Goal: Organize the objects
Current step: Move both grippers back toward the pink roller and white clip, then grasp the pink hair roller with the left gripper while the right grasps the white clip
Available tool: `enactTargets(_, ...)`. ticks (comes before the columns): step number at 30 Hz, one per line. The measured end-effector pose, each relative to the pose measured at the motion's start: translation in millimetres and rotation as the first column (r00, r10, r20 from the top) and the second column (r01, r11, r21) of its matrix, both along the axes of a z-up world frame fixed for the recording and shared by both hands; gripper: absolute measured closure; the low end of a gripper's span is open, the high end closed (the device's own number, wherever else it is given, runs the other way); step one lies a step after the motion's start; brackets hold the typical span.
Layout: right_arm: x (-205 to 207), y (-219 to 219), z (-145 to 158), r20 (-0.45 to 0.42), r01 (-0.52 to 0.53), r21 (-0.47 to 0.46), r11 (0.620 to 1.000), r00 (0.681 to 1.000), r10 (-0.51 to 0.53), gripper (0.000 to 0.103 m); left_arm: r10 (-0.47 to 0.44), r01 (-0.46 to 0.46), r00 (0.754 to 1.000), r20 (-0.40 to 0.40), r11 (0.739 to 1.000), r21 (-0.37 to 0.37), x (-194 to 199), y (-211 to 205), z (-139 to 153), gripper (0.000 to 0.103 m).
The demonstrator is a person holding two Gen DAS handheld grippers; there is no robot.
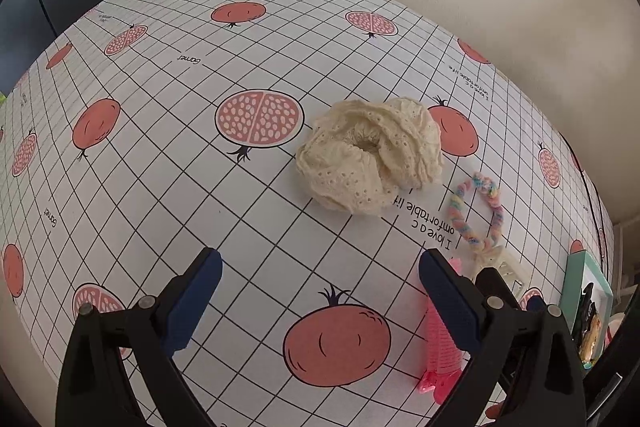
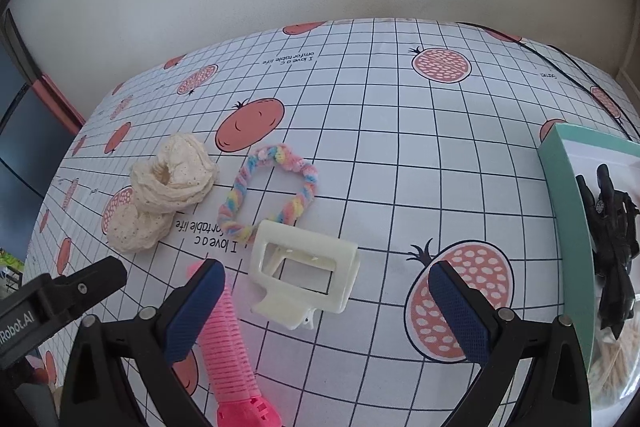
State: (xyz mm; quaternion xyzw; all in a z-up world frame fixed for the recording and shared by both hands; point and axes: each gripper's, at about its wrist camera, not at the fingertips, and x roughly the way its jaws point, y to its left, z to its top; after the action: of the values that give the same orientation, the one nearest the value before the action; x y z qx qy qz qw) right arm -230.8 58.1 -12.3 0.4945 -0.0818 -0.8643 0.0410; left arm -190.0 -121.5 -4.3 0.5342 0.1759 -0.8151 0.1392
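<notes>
Hair accessories lie loose on the surface, awaiting sorting. Nearest, a pink hair roller [image 2: 232, 339] lies just left of a white claw clip [image 2: 304, 275], the clip roughly centred before the right gripper [image 2: 328, 311], whose fingers [image 2: 192, 311] are spread and empty, probably lined up for it. Left gripper [image 1: 320, 303] likewise gapes empty, facing the cream lace scrunchie [image 1: 370, 155]. Beyond the clip sits a pastel braided hair tie [image 2: 272, 191]. At right, a teal box [image 2: 560, 195] already holds a black claw clip [image 2: 612, 247], evidently the collection container.
</notes>
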Motion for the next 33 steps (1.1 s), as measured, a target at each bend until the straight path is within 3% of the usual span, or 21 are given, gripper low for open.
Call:
enactTargets(13, -4, 9, -7, 0.01, 0.002, 0.042, 0.999, 1.0, -0.002, 0.001, -0.01, 0.01, 1.0, 0.006, 1.0, -0.015, 2, 14, -2, 0.004)
enactTargets(16, -3, 13, -6, 0.008, 0.001, 0.058, 0.998, 1.0, -0.001, 0.008, -0.015, 0.015, 1.0, 0.009, 1.0, 0.005, 2, 20, -4, 0.004)
enactTargets(25, 1, 27, -3, 0.004, 0.012, 0.108, 0.994, 1.0, -0.013, 0.042, -0.044, 0.042, 0.999, 0.026, 0.998, 0.05, -1, 38, -10, 0.004)
enactTargets(33, 2, 32, -3, 0.005, -0.004, 0.103, 0.995, 1.0, 0.003, 0.043, -0.083, 0.081, 0.996, 0.031, 0.995, 0.049, -4, 56, -15, 0.004)
